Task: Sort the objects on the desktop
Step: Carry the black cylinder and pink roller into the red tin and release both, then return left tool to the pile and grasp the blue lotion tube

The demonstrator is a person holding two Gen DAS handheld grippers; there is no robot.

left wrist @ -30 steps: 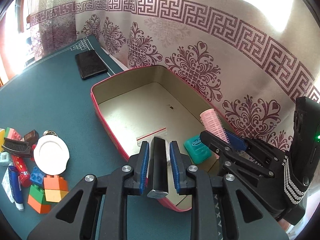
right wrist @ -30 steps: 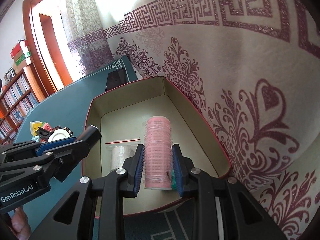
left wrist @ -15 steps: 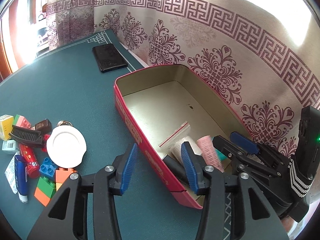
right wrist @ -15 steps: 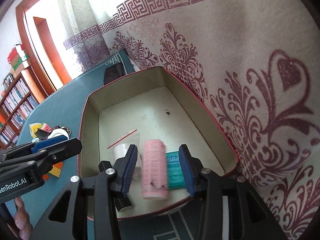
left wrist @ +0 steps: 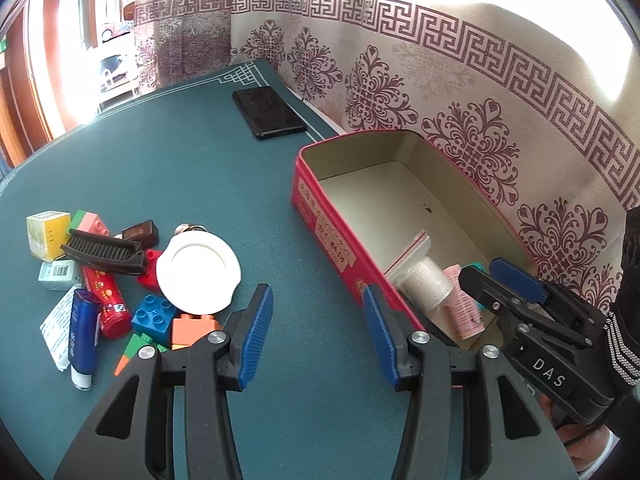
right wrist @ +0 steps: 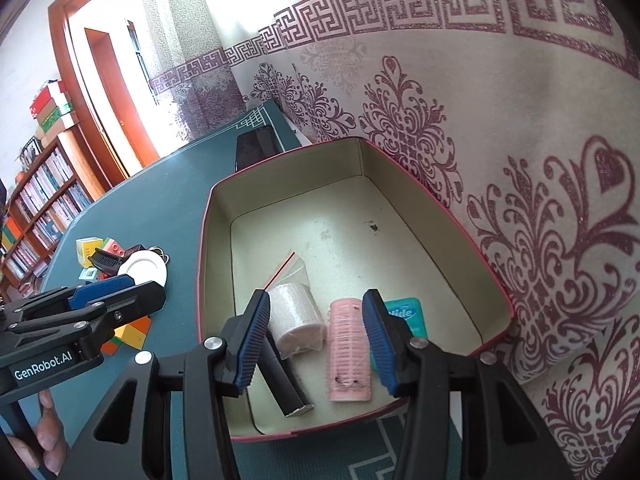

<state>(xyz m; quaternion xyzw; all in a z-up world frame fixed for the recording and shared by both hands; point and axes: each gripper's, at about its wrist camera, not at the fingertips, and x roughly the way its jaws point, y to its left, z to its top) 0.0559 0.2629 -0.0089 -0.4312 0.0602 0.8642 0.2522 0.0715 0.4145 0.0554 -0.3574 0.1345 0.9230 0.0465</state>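
My tongs spread over the dark green felt surface [left wrist: 168,168], patterned cream curtain [left wrist: 500,92] behind.
The red rectangular tin box [right wrist: 216,208] holds a pink ribbed hair roller [right wrist: 347,354] and black cylinder [right wrist: 286,382]; my right tongs [right wrist: 316,346] and left tongs [left wrist: 318,340] have just opened, gripping nothing; toy clutter lies left, with a round white plastic lid [left wrist: 198,274].

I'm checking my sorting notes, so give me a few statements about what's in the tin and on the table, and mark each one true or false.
1. The pink hair roller lies inside the red tin. True.
2. The right gripper is clamped on the roller. False: its jaws stand open and have just been opening; the roller lies loose between them.
3. The white plate sits in the tin. False: it is on the table among the toy bricks.
4. The left gripper holds nothing. True.
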